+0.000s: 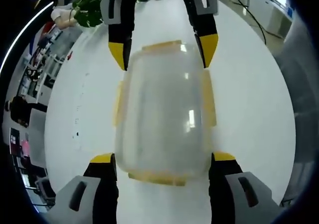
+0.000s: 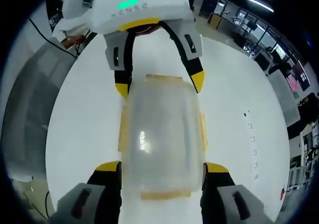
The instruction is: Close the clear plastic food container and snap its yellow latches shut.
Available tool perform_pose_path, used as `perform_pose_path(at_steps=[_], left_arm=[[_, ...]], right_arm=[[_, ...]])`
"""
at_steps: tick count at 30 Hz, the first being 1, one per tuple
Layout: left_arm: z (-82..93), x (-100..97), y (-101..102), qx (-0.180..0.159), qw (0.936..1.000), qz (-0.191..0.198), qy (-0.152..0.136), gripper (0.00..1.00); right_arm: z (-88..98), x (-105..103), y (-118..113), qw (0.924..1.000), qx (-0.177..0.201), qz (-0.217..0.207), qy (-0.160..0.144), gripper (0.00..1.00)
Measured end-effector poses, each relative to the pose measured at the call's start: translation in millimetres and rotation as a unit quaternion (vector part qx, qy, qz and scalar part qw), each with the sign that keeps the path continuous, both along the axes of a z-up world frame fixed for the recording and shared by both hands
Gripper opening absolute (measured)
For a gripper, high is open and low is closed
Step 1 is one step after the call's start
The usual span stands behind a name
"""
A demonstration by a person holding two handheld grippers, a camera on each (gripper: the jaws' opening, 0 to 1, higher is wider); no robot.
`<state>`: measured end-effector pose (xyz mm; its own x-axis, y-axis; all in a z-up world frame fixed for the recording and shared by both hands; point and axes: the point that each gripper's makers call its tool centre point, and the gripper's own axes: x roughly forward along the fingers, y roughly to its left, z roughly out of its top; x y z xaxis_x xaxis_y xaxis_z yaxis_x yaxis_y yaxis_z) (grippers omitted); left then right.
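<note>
A clear plastic food container (image 1: 162,114) lies on the white table (image 1: 249,109) with its lid on top. Pale yellow latches (image 1: 118,102) stick out along its sides and ends. My left gripper (image 1: 162,158) stands open, its yellow-tipped fingers (image 1: 102,160) flanking the container's near end. From the opposite side my right gripper (image 1: 164,52) straddles the far end. In the right gripper view the same container (image 2: 162,134) sits between my right gripper's (image 2: 162,167) spread jaws, with the left gripper (image 2: 159,84) across from it. Whether the fingers press the walls is unclear.
The long white table (image 2: 84,134) runs on past both grippers. A green plant (image 1: 87,7) stands at its far end in the left gripper view. Desks and office equipment (image 2: 259,40) line the room around the table.
</note>
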<state>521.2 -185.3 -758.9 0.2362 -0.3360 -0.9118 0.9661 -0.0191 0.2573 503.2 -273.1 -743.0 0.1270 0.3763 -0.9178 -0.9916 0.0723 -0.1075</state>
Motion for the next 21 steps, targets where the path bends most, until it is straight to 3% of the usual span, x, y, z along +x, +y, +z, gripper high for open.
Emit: perform_pose_path(at_steps=[12, 21], left_arm=[[0.4, -11.8, 18.4, 0.000, 1.0000, 0.001, 0.000, 0.72], [-0.4, -19.5, 45.7, -0.001, 1.0000, 0.008, 0.002, 0.72]], right_arm=[[-1.0, -12.0, 21.4, 1.0000, 0.000, 0.008, 0.005, 0.64], [-1.1, -18.5, 47.5, 0.9999, 0.002, 0.015, 0.006, 0.64]])
